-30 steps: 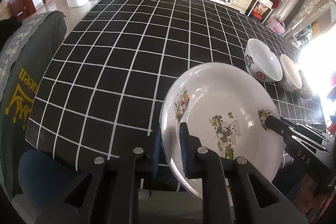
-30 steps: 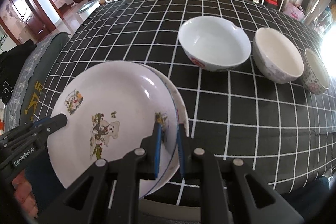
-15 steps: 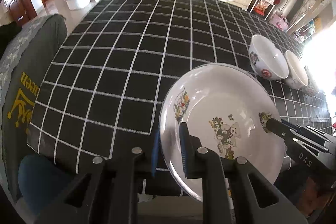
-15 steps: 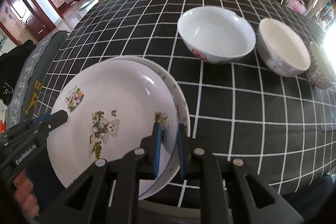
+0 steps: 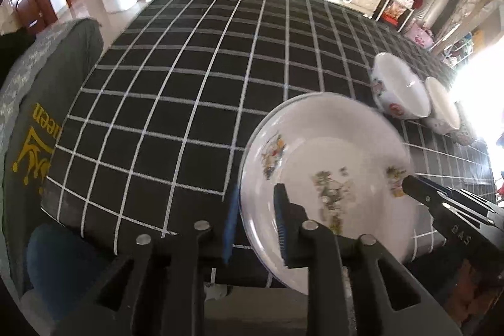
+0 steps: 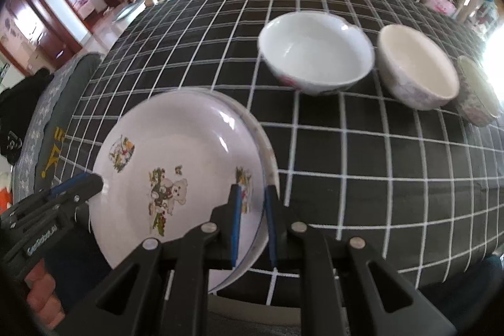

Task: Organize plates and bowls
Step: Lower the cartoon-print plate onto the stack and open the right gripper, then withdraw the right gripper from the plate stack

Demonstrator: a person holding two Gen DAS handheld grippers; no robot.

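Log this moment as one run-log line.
left gripper: opening, plate rim between jaws | right gripper: shut on plate rim | second plate: beneath | bowls: three in row on table, untouched

R tongs (image 6: 252,222) pinch bear plate (image 6: 176,166) rim; 3 bowls (image 6: 315,59) behind on checked cloth (image 6: 378,178).

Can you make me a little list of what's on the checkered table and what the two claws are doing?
surface: black tablecloth with white grid
top plate: white, teddy bear picture, on another plate
bowls: three in a row, big white bowl, cream bowl, small patterned bowl
left claw: opening, plate rim between its jaws
right claw: pinching the opposite rim
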